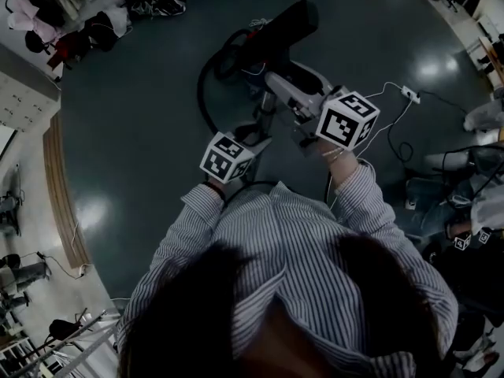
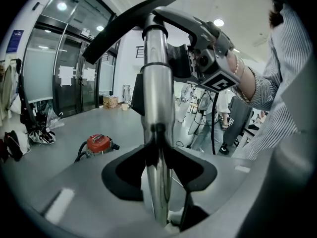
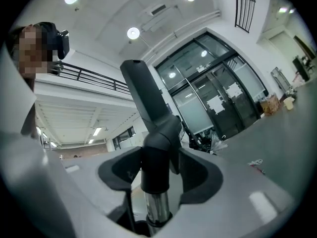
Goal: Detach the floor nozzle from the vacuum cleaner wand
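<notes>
To the left, the hose loops over dark floor, well apart from the hands and out of their way. The left gripper is clamped on the steel wand, a pad pressed to each side of the tube, most likely to brace it against a pull. From there the wand runs up and away to the black nozzle. It sits at the wand's far end, raised in the air ahead of the person, and looks not yet parted from the tube. Further right, the right gripper has its jaws spread. The nozzle's neck stands between the pads, which seem not to squeeze it, so this hand is placed at the joint rather than gripping it. There is broad open floor beyond the nozzle for drawing it straight off. At the right edge a power strip lies on the floor with its cable, so swinging that way looks less free.
</notes>
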Demonstrator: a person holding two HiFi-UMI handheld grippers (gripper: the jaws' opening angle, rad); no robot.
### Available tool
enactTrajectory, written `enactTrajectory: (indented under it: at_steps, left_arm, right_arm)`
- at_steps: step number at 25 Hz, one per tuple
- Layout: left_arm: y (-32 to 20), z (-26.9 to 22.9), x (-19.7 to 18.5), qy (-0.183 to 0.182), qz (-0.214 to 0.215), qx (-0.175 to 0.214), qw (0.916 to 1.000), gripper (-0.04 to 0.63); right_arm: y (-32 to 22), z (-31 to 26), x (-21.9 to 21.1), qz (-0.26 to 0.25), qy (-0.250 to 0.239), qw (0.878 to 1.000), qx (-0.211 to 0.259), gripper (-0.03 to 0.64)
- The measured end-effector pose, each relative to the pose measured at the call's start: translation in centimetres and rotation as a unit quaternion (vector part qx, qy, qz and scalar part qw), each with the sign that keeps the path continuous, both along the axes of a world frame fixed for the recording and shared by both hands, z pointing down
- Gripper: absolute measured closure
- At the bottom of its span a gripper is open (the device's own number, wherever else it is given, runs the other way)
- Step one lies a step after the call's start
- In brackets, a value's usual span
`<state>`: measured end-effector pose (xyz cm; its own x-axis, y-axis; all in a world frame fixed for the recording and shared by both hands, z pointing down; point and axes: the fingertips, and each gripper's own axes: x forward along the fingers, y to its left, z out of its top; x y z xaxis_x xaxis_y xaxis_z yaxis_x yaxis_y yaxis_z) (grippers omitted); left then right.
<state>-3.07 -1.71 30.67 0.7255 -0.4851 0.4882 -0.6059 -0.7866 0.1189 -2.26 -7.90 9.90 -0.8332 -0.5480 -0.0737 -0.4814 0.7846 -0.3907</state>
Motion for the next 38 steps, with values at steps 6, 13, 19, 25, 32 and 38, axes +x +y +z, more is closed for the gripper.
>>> enactTrajectory:
  at_steps: [6,13,19,25,32,38]
  left_arm:
    - [0.2,0.2,0.1,-0.003,0.007,0.002,1.0000,0.413]
    - [0.0,0.3,0.8,0.013,0.025,0.005,0.9996,0.414]
    - [-1.1,-0.6,0.6,0.041,0.034,0.009,0.9986,0.414]
    - [-1.4,-1.1,0.7,0.063,0.046,0.014,0.9968,0.416]
    - [0.1,-0.1,0.2,0.074,0.042,0.006,0.9964,0.416]
    - [-1.2,-2.3,-1.6,0.098,-0.024,0.027,0.9946,0.416]
  right_arm:
    - [-0.3,0.8,-1.7,-0.013,0.015,1.000,-0.014,0.396]
    - [-1.3,1.3,-1.9,-0.036,0.031,0.998,-0.028,0.463]
    - [-2.1,0.8,-2.3,-0.092,0.081,0.992,0.007,0.466]
    - [-1.5,-0.1,-3.3,-0.147,0.096,0.984,0.035,0.466]
    - [-2.1,-3.6,-1.3,-0.163,0.002,0.986,0.031,0.466]
    - [-3.4,-1.1,0.3,-0.091,0.001,0.996,0.000,0.466]
